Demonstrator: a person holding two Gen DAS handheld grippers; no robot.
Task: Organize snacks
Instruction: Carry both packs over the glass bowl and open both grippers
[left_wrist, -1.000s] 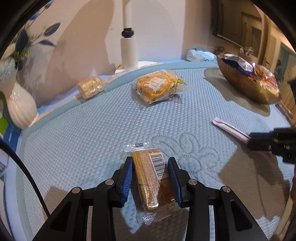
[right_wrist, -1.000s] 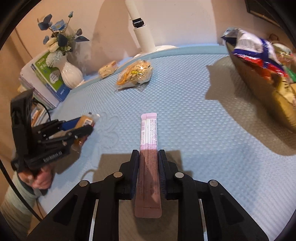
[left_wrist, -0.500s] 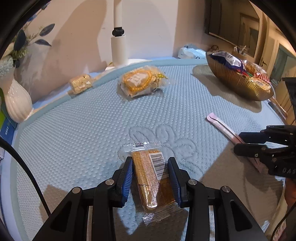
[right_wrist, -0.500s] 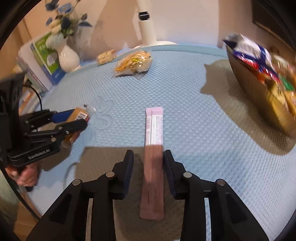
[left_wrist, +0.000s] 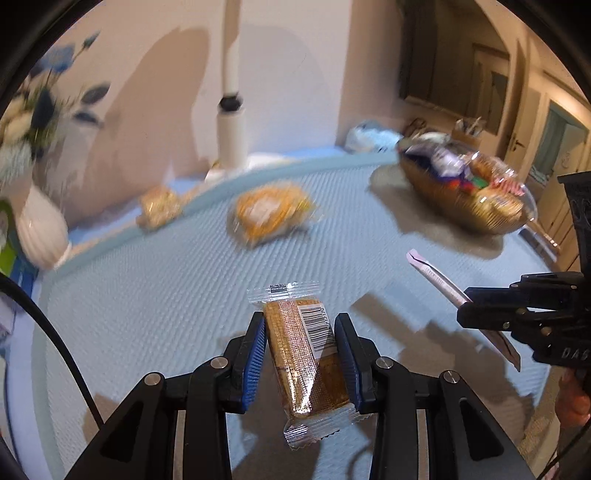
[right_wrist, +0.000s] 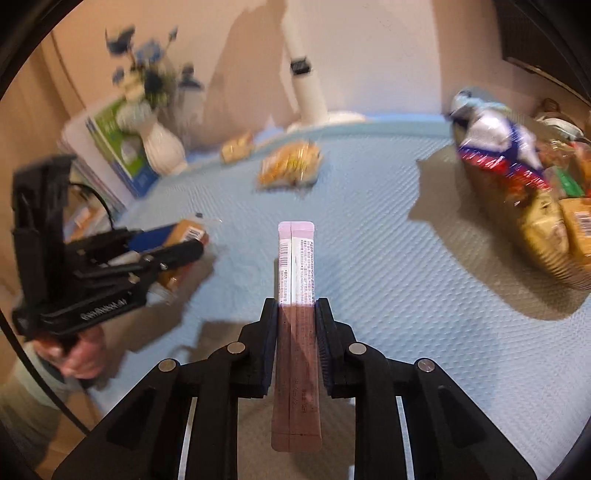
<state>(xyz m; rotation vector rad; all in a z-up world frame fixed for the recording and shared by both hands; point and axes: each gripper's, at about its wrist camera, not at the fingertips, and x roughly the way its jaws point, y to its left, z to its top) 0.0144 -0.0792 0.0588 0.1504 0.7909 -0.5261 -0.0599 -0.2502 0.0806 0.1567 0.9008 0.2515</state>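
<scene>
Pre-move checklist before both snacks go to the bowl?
1. Left gripper shut on biscuit pack: ok, fingers press both sides.
2. Right gripper shut on pink stick pack: ok.
3. Both packs off the blue mat: cannot tell.
4. Room in gold bowl: not ok, already heaped.
5. Grippers apart: ok.
6. Path to bowl: ok, only bare mat between.

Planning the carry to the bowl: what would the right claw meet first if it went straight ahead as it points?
Probably the orange-wrapped snack lying on the blue mat, roughly in line with the pink stick pack that the right claw holds. The snack bowl sits off to the right. Depth is unclear.
</scene>
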